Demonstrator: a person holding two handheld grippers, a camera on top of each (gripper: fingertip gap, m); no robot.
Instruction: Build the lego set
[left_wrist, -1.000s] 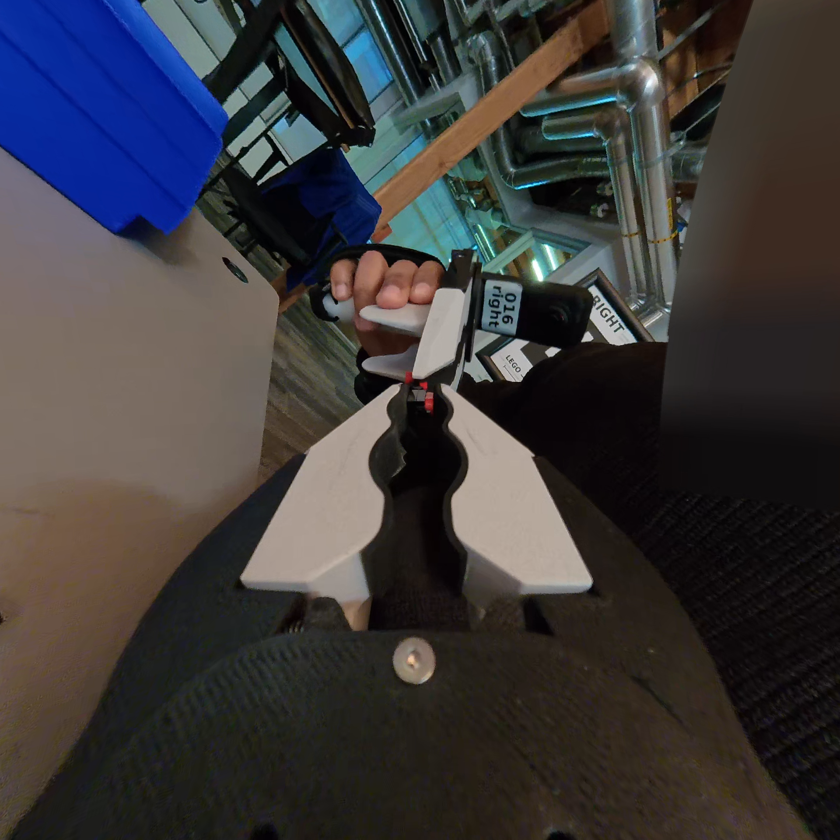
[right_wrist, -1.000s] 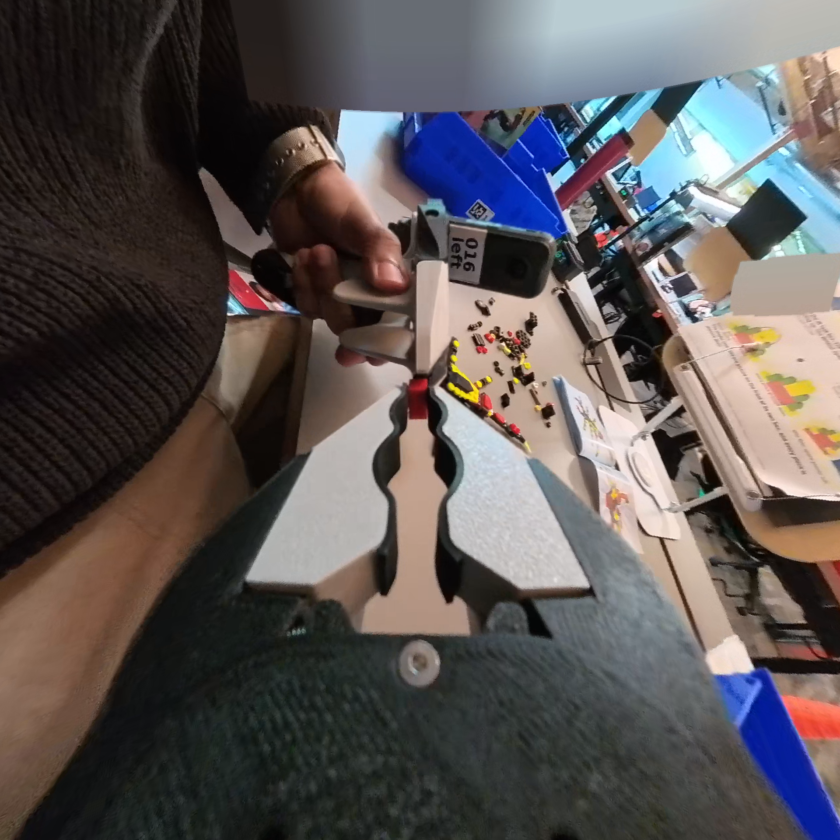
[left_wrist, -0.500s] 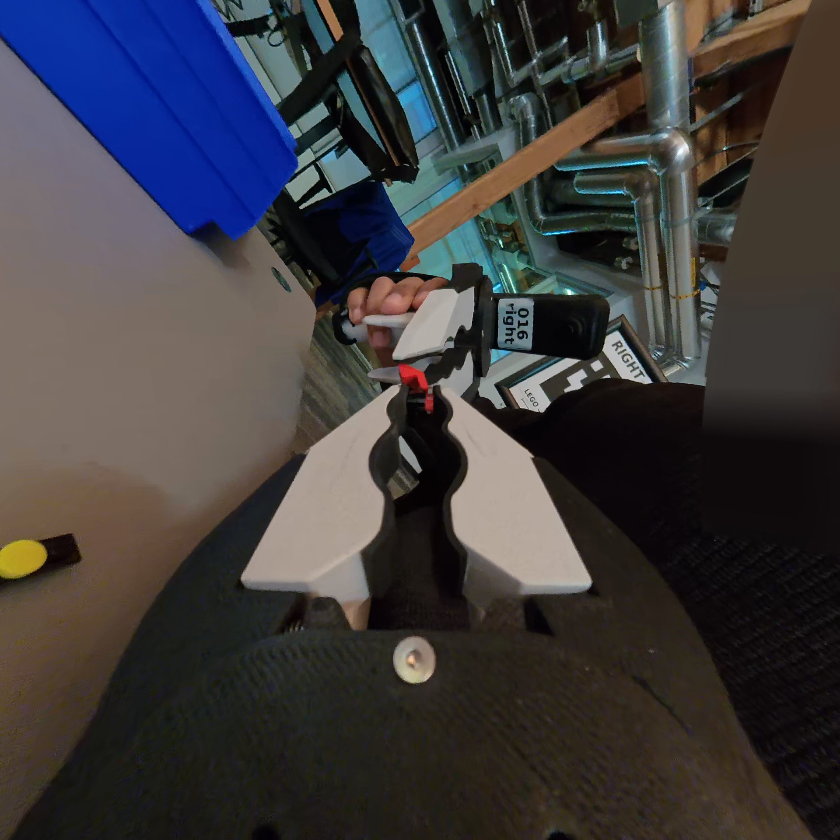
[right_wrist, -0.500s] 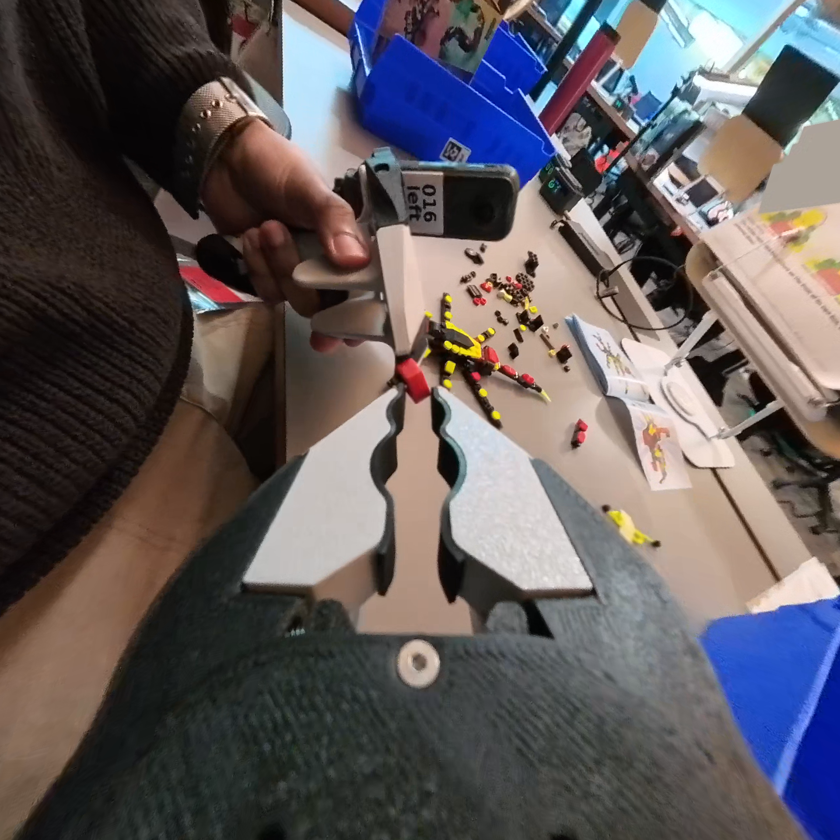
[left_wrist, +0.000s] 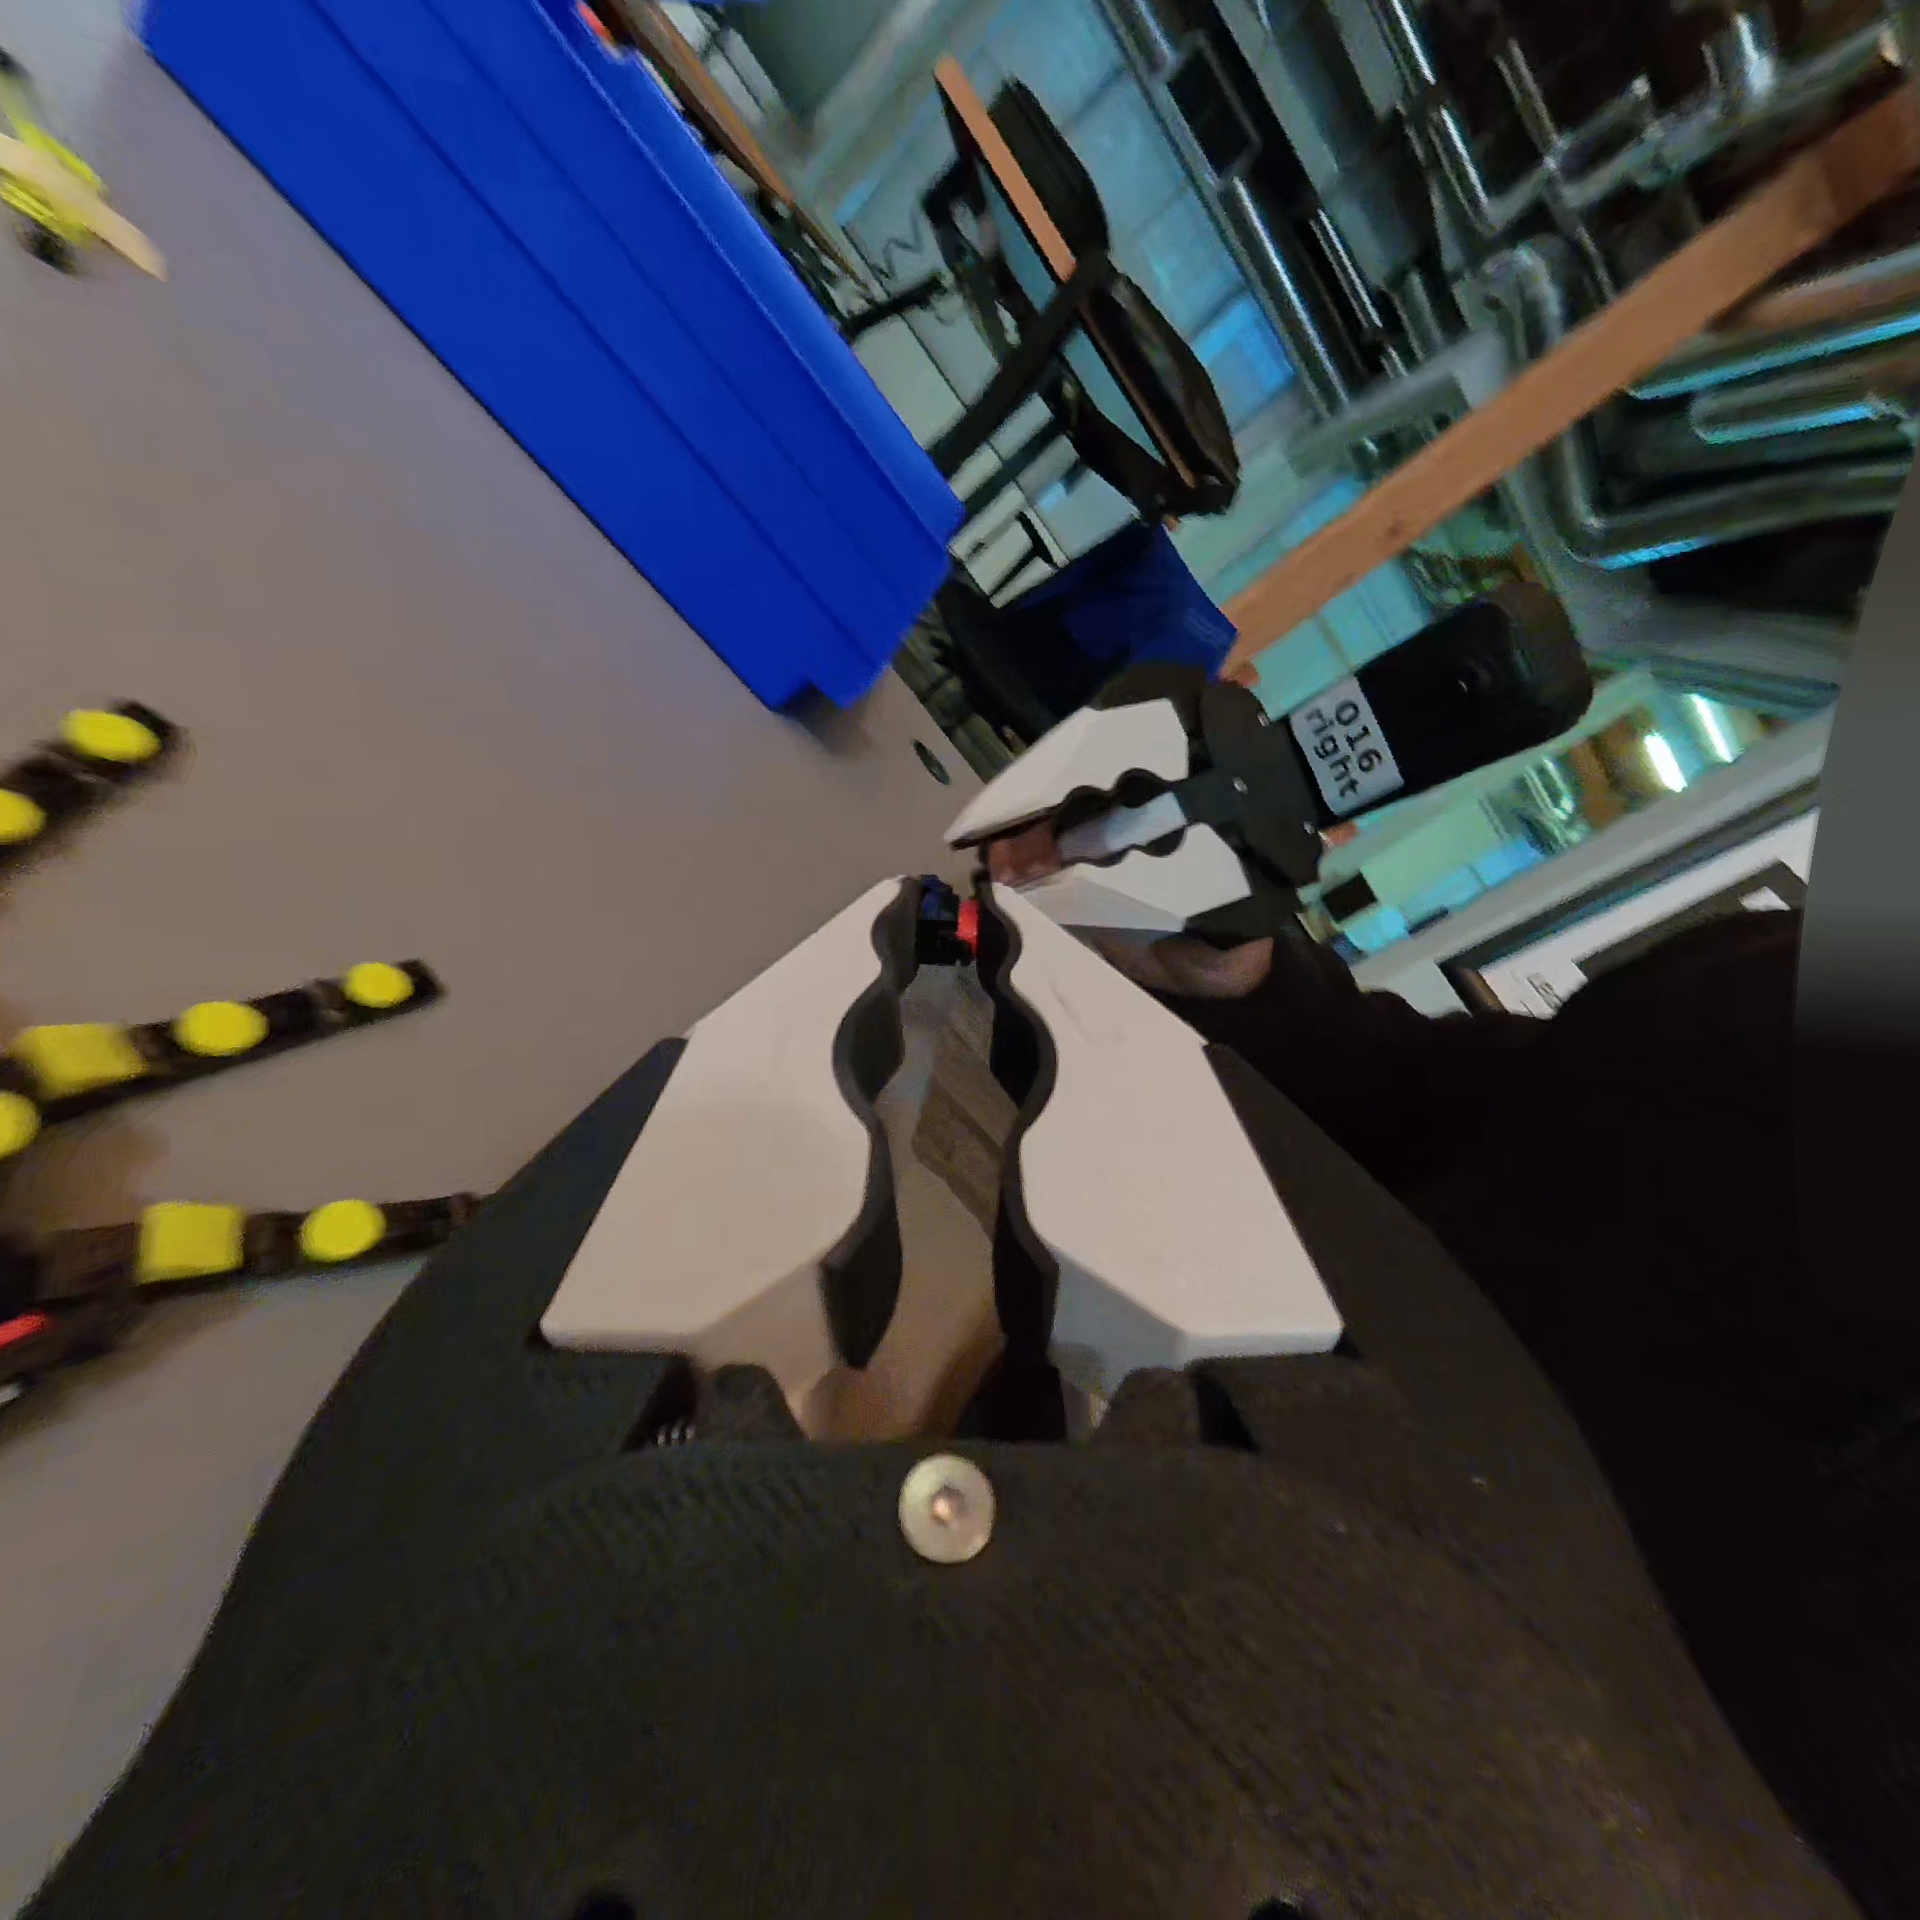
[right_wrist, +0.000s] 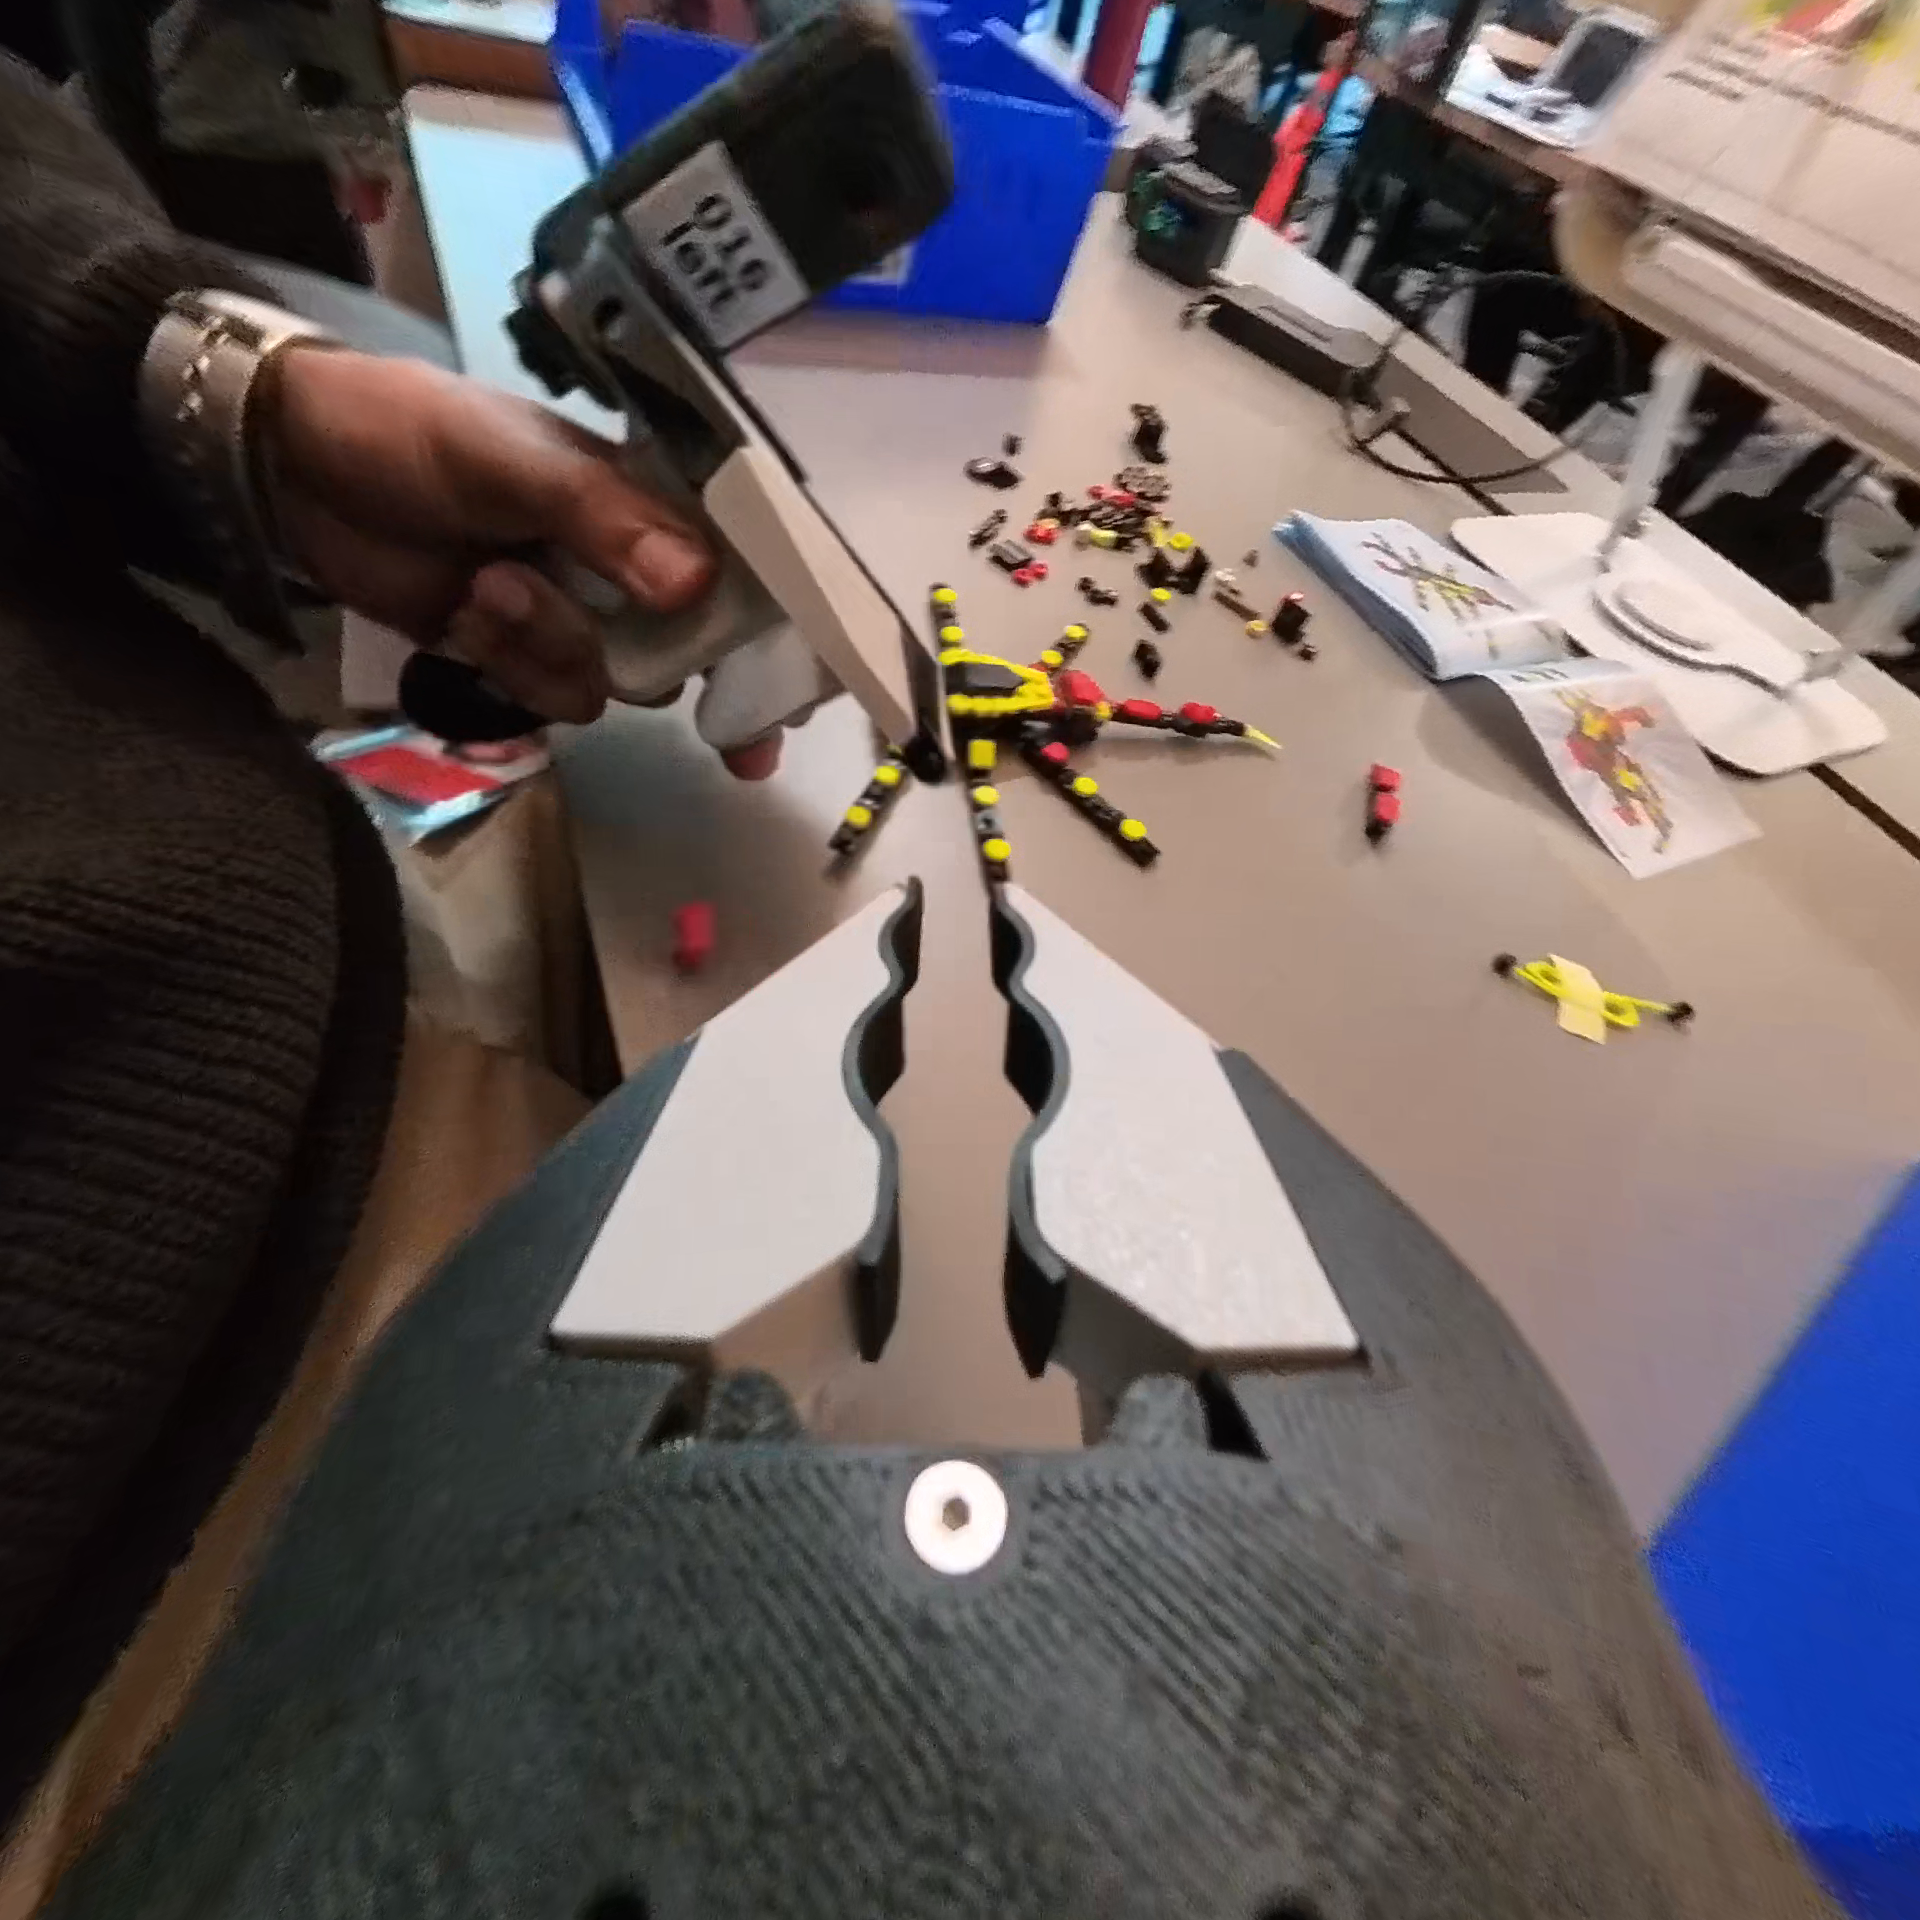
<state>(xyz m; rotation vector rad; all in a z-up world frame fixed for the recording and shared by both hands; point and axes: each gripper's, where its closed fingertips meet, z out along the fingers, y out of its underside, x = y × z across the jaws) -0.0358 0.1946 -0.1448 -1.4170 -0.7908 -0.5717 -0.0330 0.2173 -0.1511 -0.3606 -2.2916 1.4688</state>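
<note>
My left gripper is shut on a small red and black lego piece at its fingertips. In the right wrist view the left gripper hangs just above the black, yellow and red spider model on the table. The model's black legs with yellow studs show blurred in the left wrist view. My right gripper has a narrow gap between its fingers and holds nothing. It also shows in the left wrist view, close beside the left gripper's tips.
Loose black, red and yellow pieces lie behind the model. Single red pieces and a yellow part lie apart. Instruction booklets are at the right. Blue bins stand at the back, another at the front right. The grippers are tip to tip, or close to it.
The two grippers met tip to tip on the red piece, then parted. The left gripper carried the piece down to the spider model. The right gripper is now empty.
</note>
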